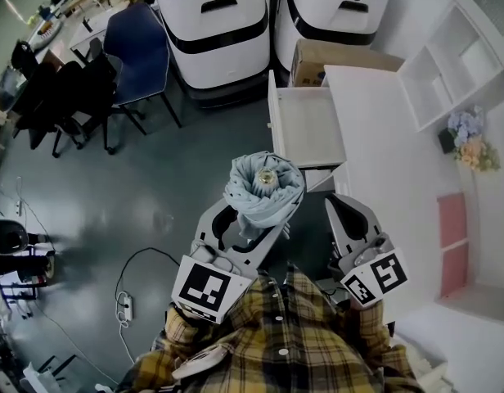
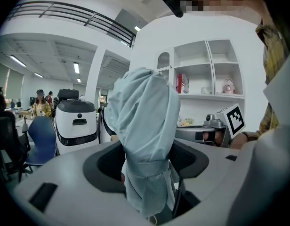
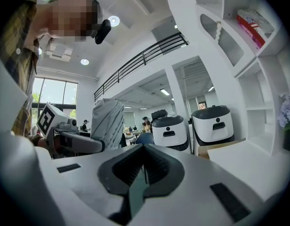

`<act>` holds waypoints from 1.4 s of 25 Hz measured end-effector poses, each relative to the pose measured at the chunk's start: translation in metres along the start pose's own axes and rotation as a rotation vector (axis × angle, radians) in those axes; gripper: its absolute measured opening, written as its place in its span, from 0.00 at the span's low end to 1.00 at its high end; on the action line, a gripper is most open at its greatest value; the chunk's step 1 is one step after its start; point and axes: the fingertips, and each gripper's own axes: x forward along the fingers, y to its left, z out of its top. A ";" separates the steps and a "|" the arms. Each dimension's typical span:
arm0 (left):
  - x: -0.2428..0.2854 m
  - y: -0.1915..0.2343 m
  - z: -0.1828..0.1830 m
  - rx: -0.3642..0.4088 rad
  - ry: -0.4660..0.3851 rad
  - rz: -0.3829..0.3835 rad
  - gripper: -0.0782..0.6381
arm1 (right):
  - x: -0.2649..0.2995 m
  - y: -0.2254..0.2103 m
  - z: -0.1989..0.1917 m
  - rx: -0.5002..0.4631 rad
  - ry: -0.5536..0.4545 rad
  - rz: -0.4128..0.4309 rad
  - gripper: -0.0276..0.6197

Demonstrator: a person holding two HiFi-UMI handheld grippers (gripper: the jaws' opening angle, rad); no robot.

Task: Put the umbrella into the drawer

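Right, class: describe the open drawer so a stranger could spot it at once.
Find the long white desk on the right of the head view. The drawer sticks out from its side over the grey floor, beside a cardboard box. Unlike the upright shelves nearby, it is a shallow open tray.

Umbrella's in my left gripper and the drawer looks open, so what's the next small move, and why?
Probably carry the left hand-held gripper forward and to the right until the umbrella is over the drawer. The gripper is already clamped on the umbrella, and the drawer stands open and looks empty just ahead, so nothing needs opening first.
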 end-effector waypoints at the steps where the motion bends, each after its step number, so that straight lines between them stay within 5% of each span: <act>1: 0.003 0.008 0.002 -0.001 -0.002 -0.004 0.53 | 0.009 -0.002 0.001 0.001 0.000 -0.003 0.07; 8: 0.018 0.055 0.008 0.001 0.003 -0.043 0.53 | 0.049 -0.008 0.001 0.038 0.001 -0.048 0.07; 23: 0.047 0.082 0.004 -0.010 0.028 -0.123 0.53 | 0.070 -0.027 -0.005 0.064 0.030 -0.144 0.07; 35: 0.136 0.108 0.025 -0.007 0.045 -0.144 0.53 | 0.119 -0.107 0.004 0.077 0.037 -0.138 0.07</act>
